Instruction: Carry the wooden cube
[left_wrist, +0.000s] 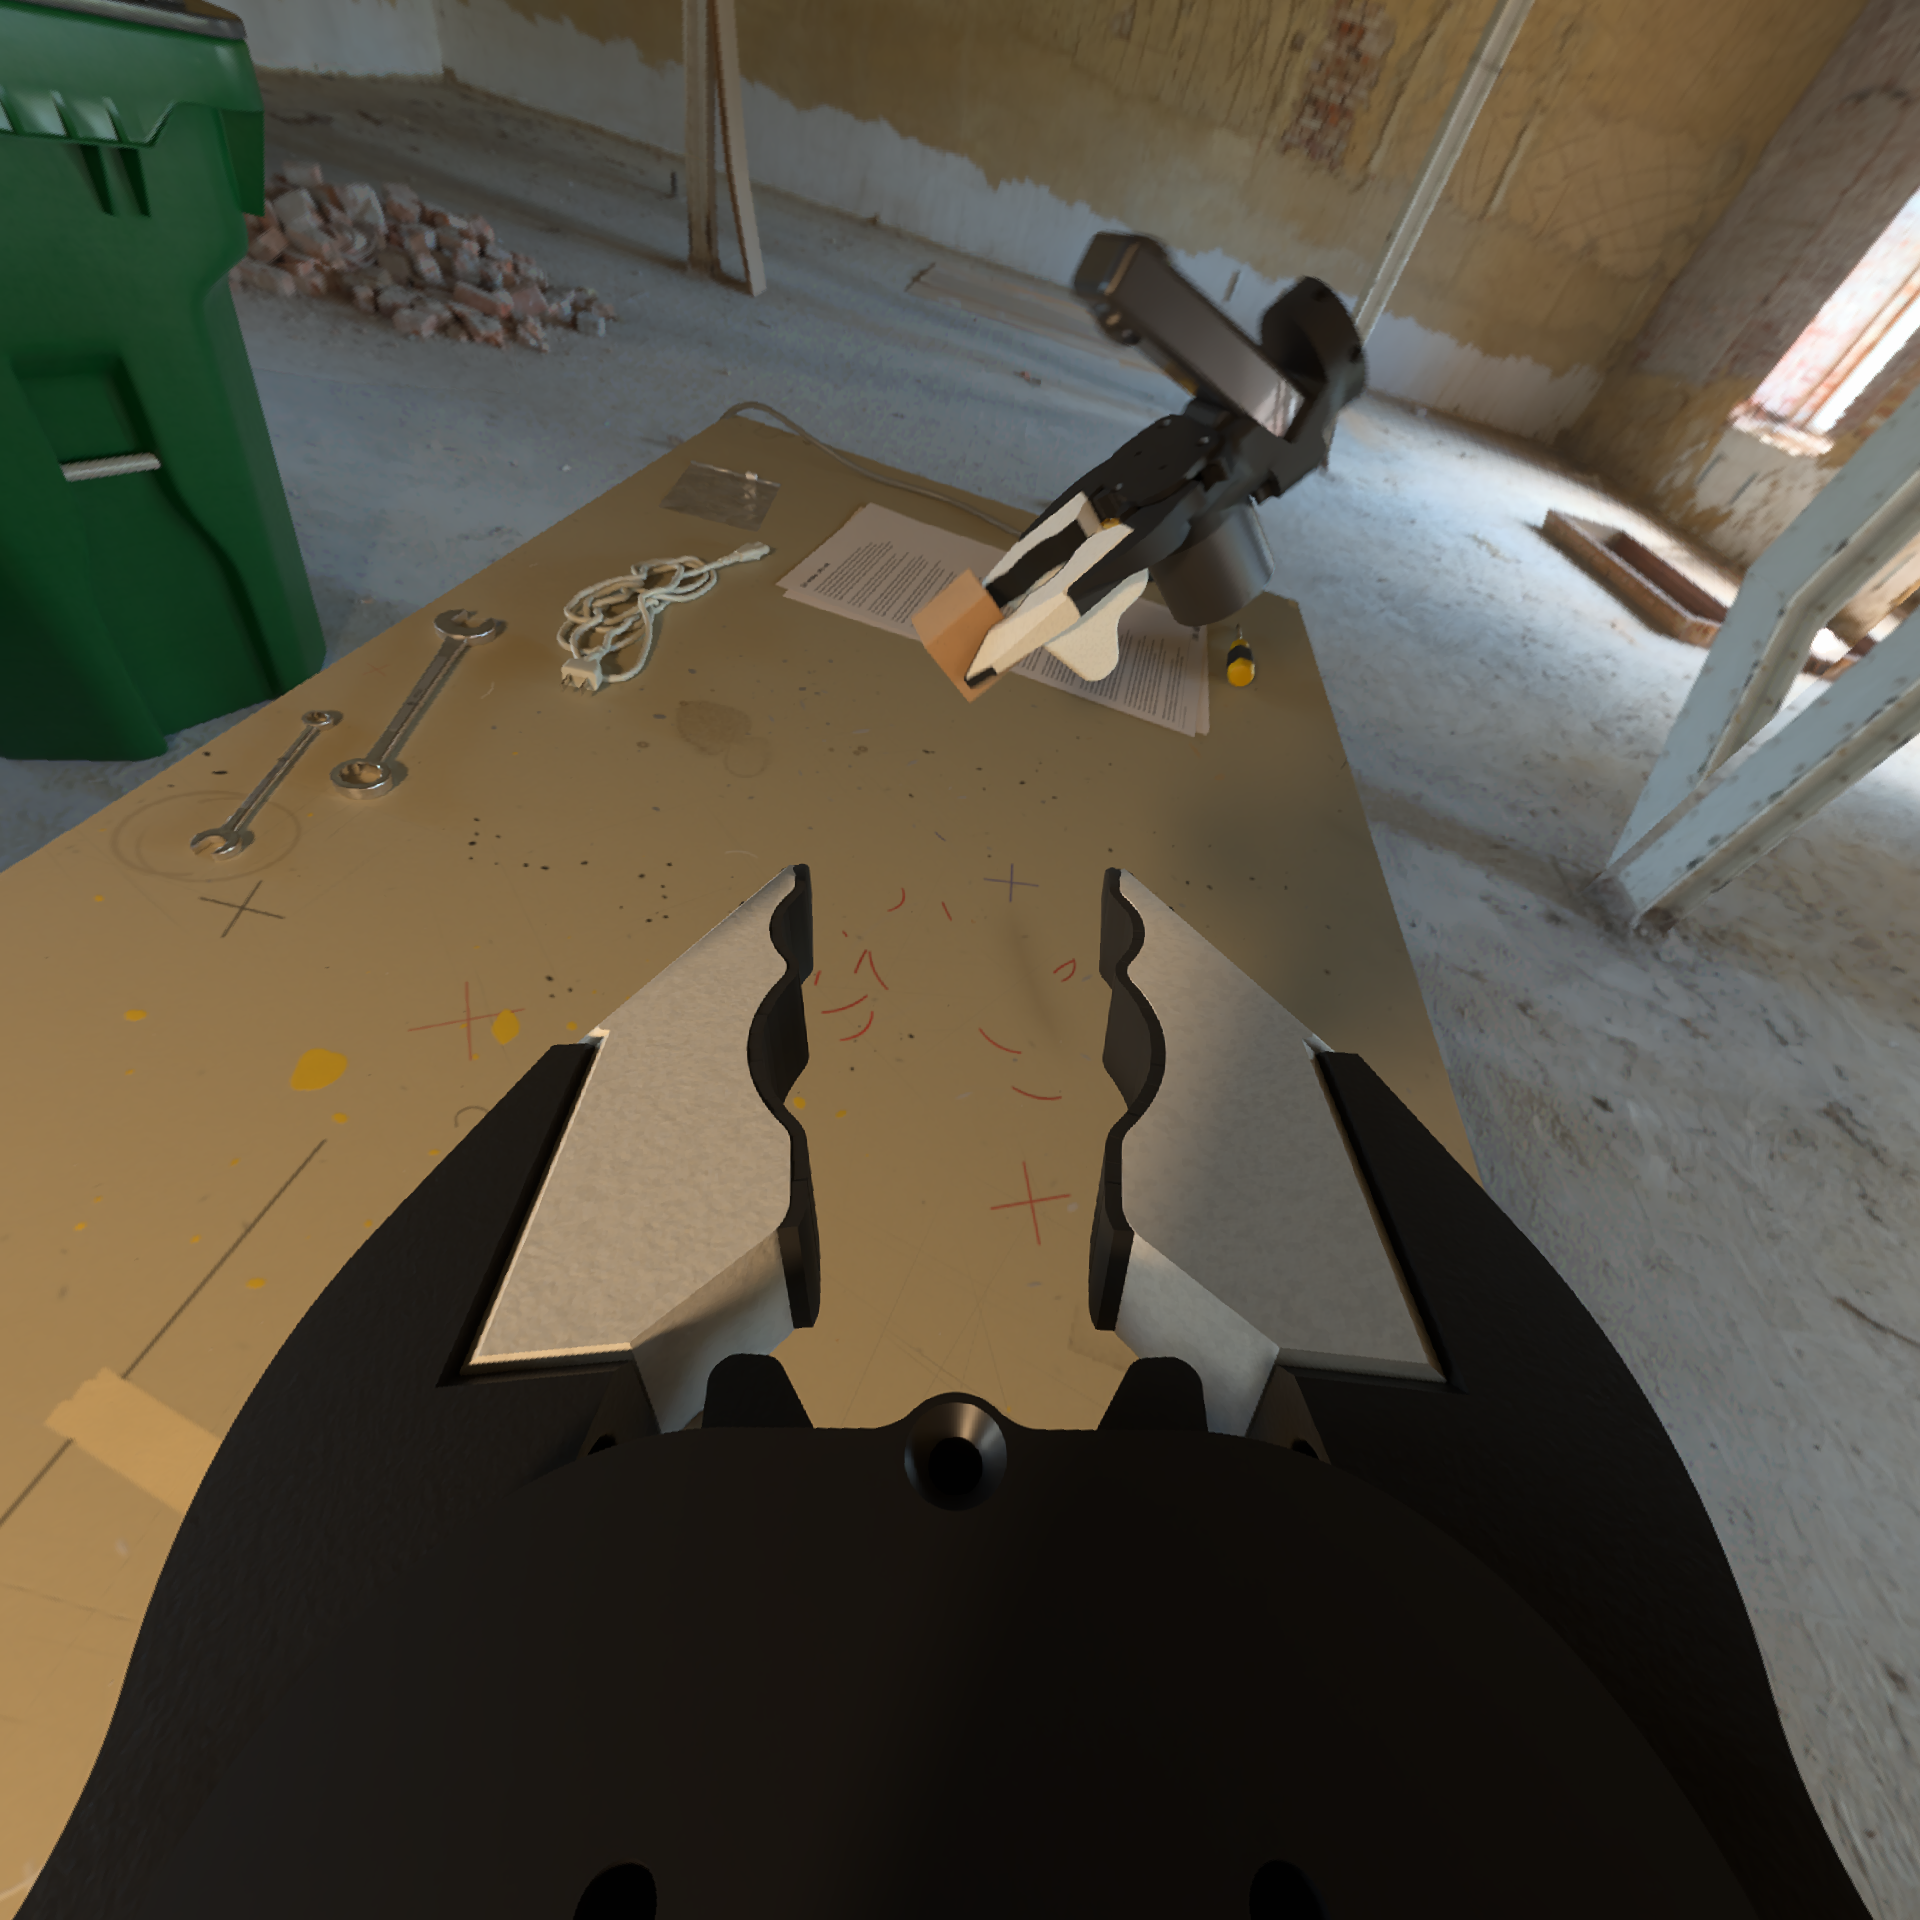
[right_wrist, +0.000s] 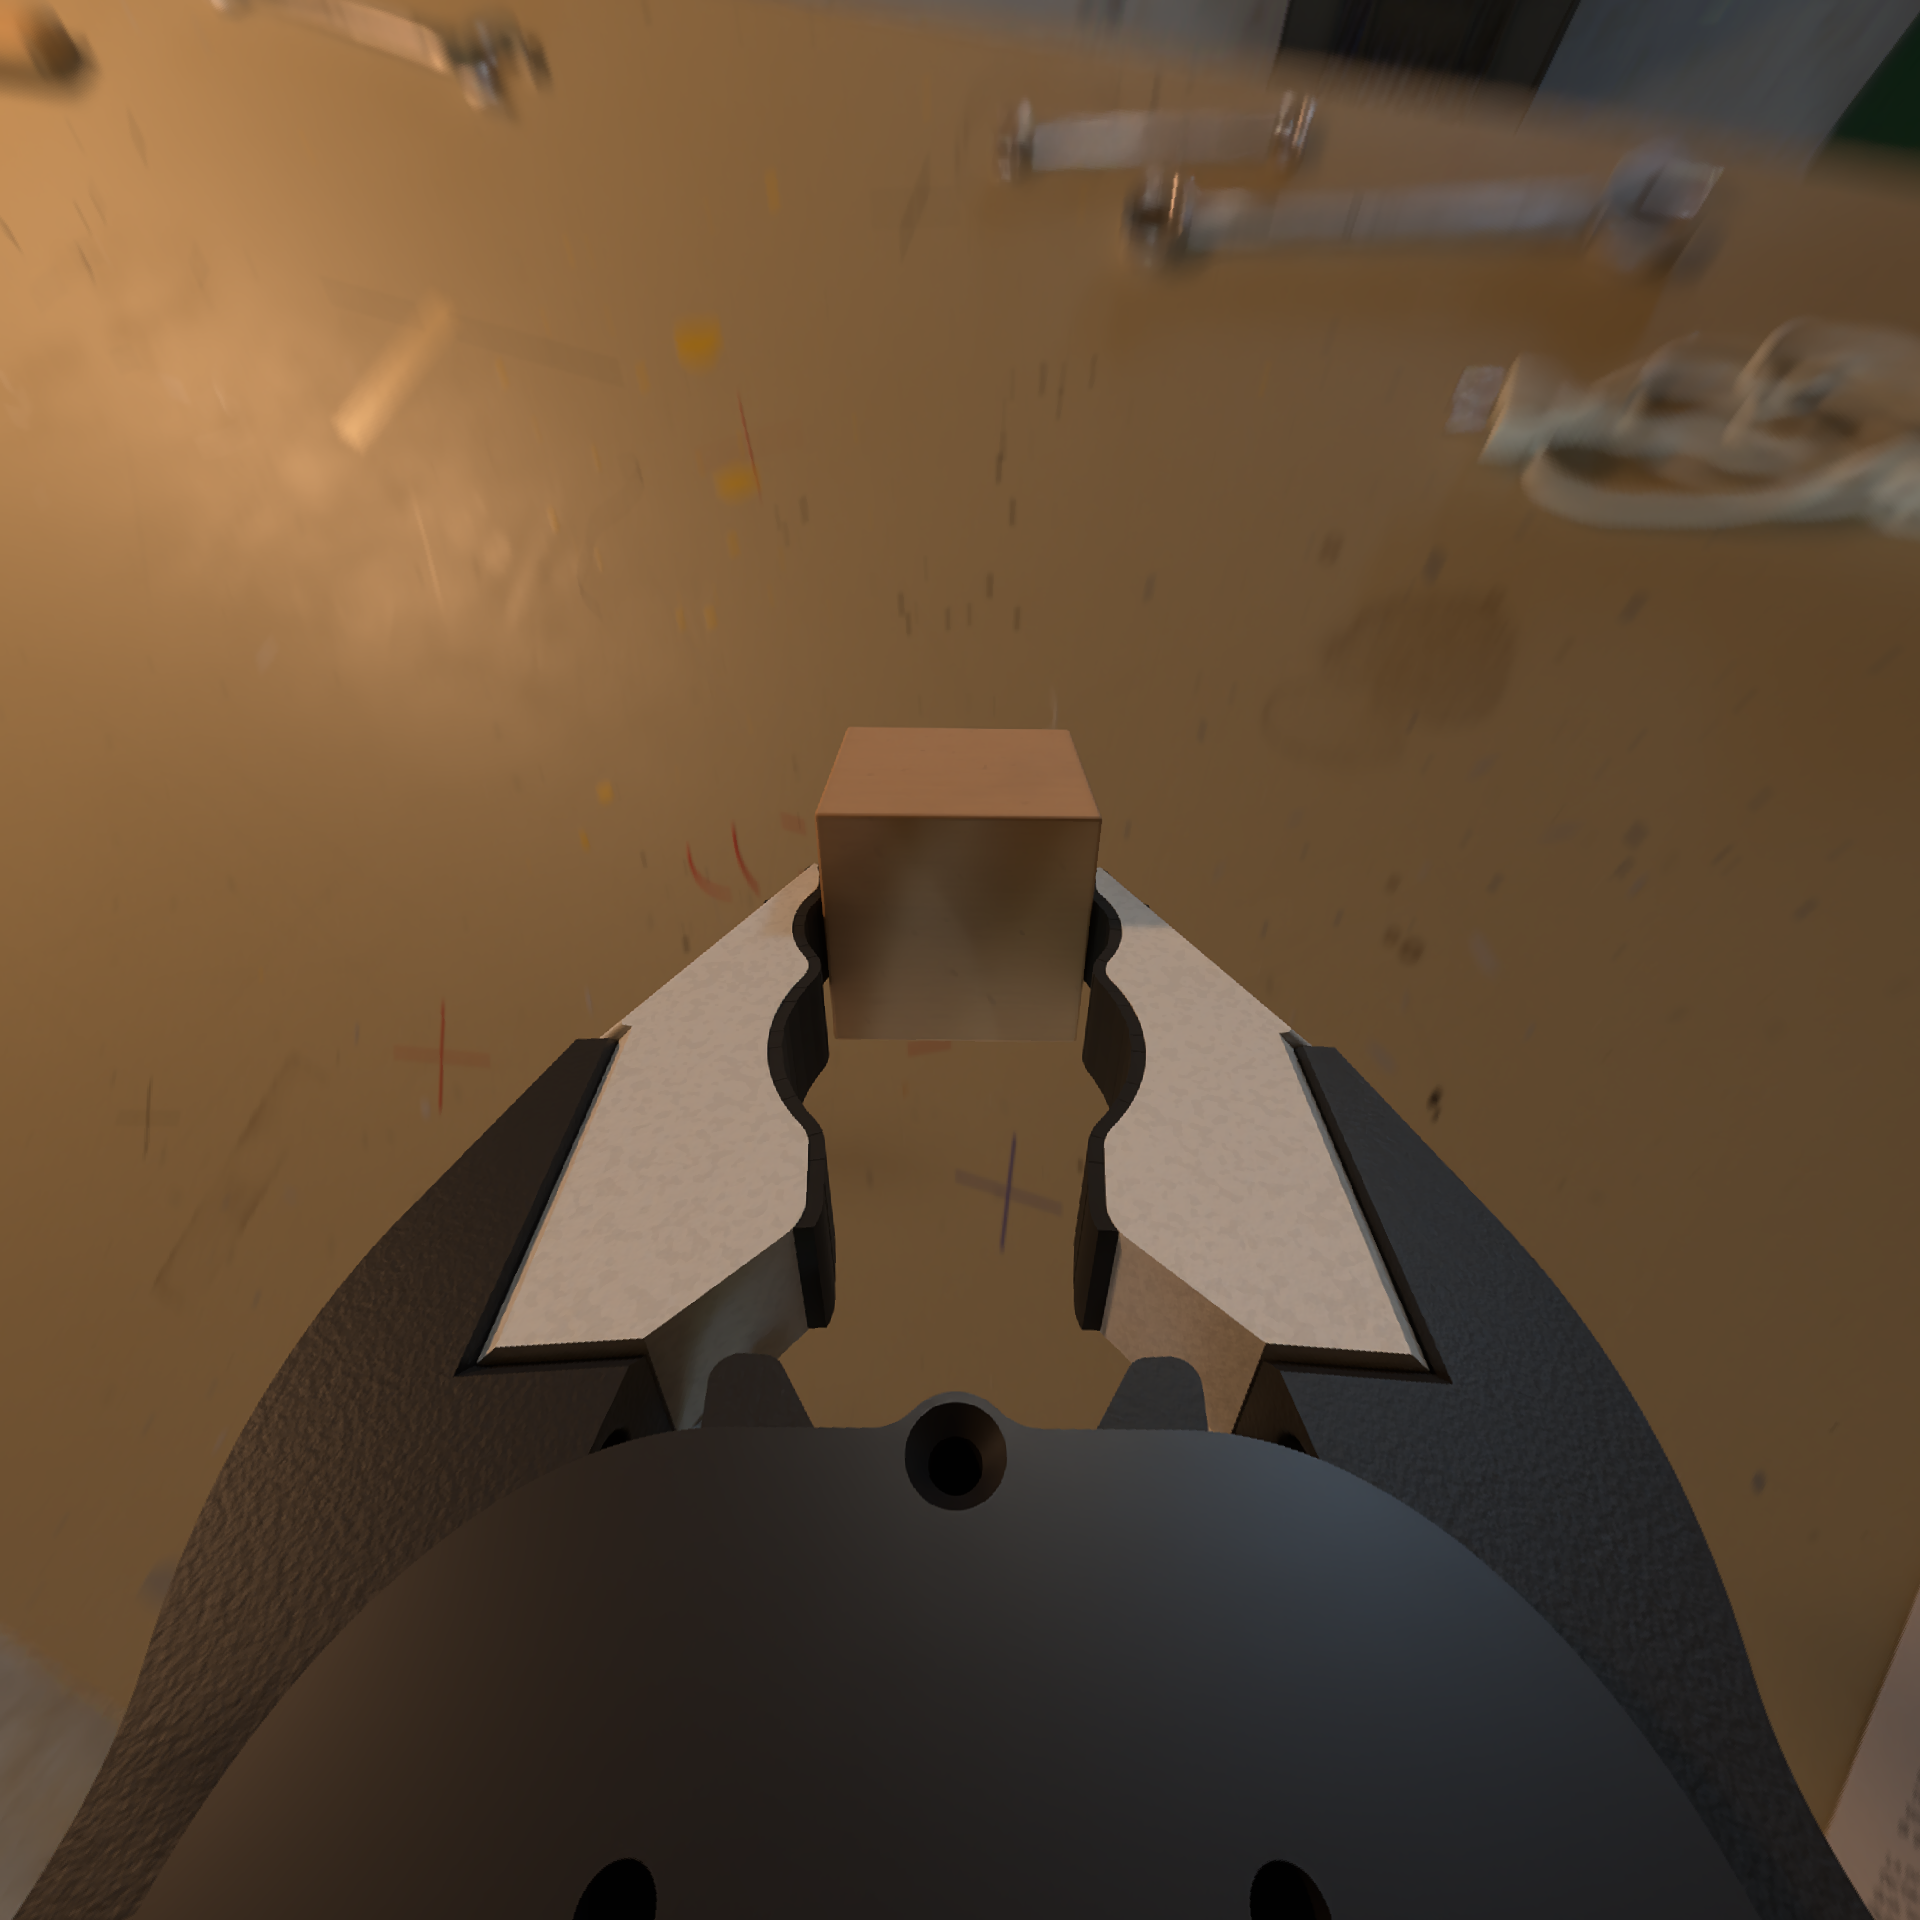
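Note:
The wooden cube (right_wrist: 956, 914) is a small tan block held between the tips of my right gripper (right_wrist: 956, 883), which is shut on it above the tabletop. In the left wrist view the cube (left_wrist: 956, 636) shows at the far side of the table, gripped by the right gripper (left_wrist: 997, 649) and lifted above the papers. My left gripper (left_wrist: 956, 883) is open and empty, hovering over the near middle of the table (left_wrist: 623, 935).
Two wrenches (left_wrist: 416, 707) and a coiled white cord (left_wrist: 634, 623) lie at the far left of the table. Papers (left_wrist: 883, 571), a yellow-handled screwdriver (left_wrist: 1238, 661) and a grey cylinder (left_wrist: 1221, 571) lie at the far end. A green bin (left_wrist: 114, 416) stands left of the table.

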